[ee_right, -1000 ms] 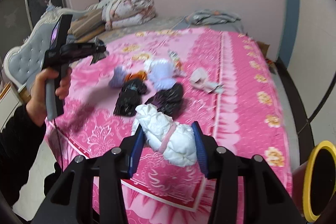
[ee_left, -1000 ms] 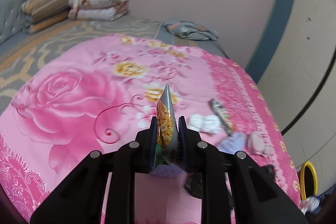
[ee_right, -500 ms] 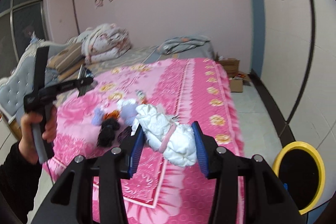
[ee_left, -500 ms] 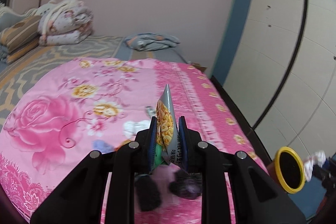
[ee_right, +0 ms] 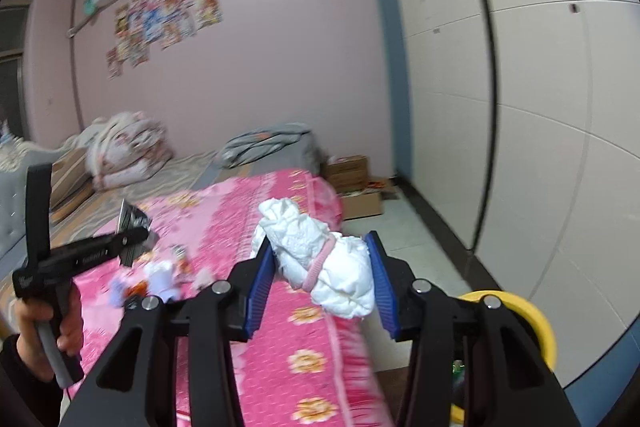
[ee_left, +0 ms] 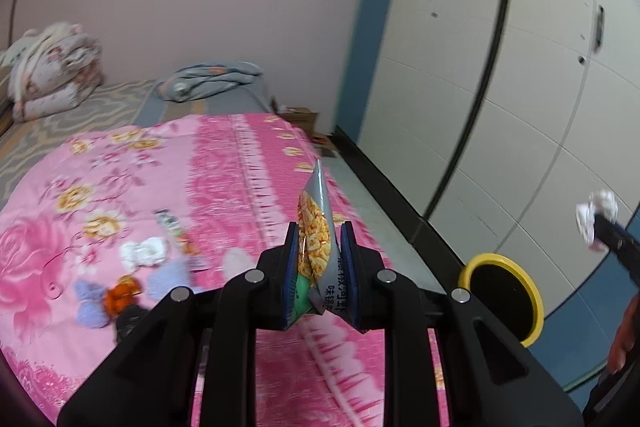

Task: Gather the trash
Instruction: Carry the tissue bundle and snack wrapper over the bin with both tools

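Observation:
My left gripper (ee_left: 319,239) is shut on a silver snack packet (ee_left: 314,227) with yellow print, held upright above the pink bed's right edge. My right gripper (ee_right: 322,269) is shut on a crumpled white wad (ee_right: 320,259) with a pink band. A yellow-rimmed trash bin (ee_left: 502,297) stands on the floor right of the bed; in the right wrist view its rim (ee_right: 532,315) shows behind the right finger. The right gripper with its wad (ee_left: 596,217) shows at the far right of the left wrist view. The left gripper (ee_right: 132,235) shows at left in the right wrist view.
Several pieces of trash (ee_left: 144,251) lie on the pink floral bedspread (ee_left: 224,179): white, lilac, orange and black bits. Folded quilts (ee_left: 48,67) sit at the bed's far end. Cardboard boxes (ee_right: 352,179) lie on the floor. White wardrobe doors (ee_left: 520,67) line the right.
Both grippers have swung right, away from the bed's middle toward the wardrobe side. The yellow bin is now larger and closer in both views. Both loads stay gripped.

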